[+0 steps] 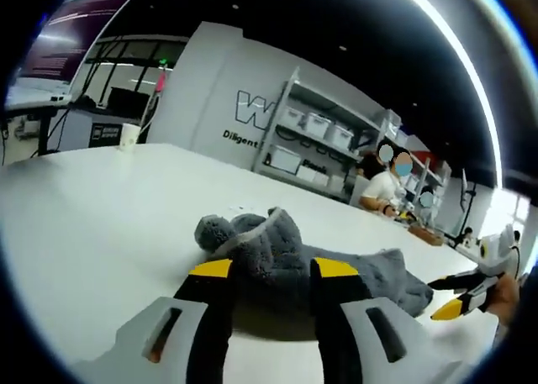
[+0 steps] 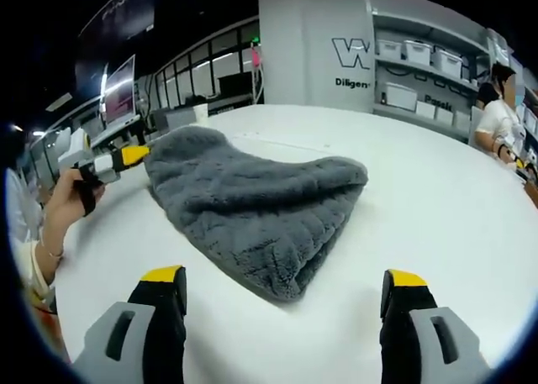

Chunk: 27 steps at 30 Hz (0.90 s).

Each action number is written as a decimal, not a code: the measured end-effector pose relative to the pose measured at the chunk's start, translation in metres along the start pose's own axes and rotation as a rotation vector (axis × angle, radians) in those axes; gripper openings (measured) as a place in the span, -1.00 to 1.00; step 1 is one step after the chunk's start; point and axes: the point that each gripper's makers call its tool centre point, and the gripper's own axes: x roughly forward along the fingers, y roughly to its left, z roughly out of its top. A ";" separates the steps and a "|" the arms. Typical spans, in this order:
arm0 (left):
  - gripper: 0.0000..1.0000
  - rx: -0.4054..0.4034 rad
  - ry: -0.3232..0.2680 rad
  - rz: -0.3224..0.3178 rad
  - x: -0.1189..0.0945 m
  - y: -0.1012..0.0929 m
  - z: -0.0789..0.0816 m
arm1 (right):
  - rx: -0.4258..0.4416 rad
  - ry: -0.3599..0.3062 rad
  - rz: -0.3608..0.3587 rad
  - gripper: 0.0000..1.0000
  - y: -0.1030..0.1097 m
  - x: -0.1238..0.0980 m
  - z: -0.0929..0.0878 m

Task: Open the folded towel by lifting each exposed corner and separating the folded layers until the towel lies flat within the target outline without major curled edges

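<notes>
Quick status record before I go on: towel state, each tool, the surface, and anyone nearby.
towel: grey towel, bunched and folded, not flat
surface: white table; no target outline that I can make out
left tool: jaws open, tips at the towel's near edge, straddling a raised fold; contact unclear
right tool: jaws wide open, short of the towel's near corner, holding nothing
other tool in view: the left tool, held in a hand, sits at the towel's far end in the right gripper view
nearby: seated person at the shelves
</notes>
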 end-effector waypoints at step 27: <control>0.99 0.370 0.137 -0.212 0.004 -0.029 0.022 | -0.005 -0.017 0.011 0.94 0.001 -0.003 0.005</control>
